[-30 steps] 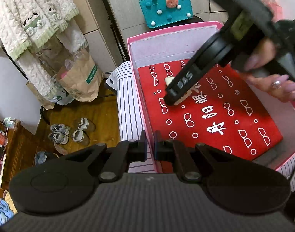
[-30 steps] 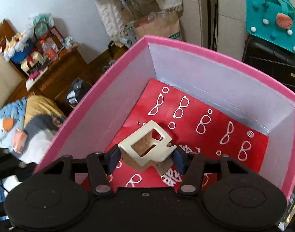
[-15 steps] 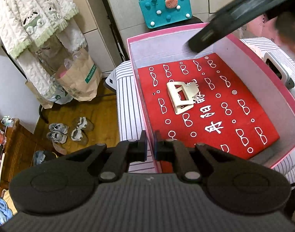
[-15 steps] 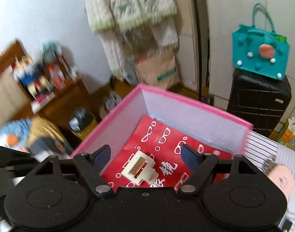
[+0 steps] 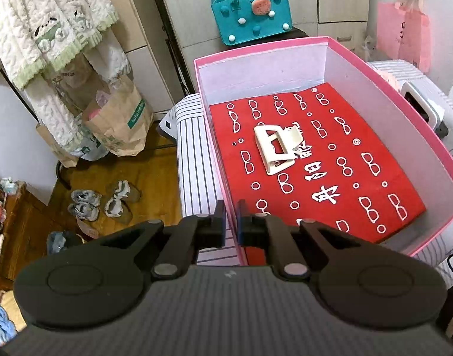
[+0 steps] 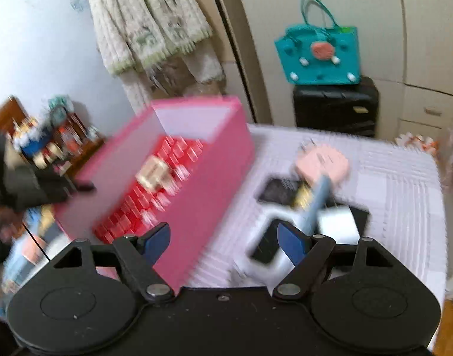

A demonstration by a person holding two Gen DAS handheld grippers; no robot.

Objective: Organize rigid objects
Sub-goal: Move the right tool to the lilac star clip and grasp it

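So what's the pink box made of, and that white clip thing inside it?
The pink box looks like cardboard: thin, flat, matte walls, pink outside and pale inside, with sharp folded corners. The white clip looks like hard plastic: cream, smooth, slightly glossy, with crisp moulded edges and a cut-out window. It could be painted metal, but plastic seems likelier.

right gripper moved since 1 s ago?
Yes. The right gripper, now open, has pulled out of the pink box toward the bed side, leaving the clip inside.
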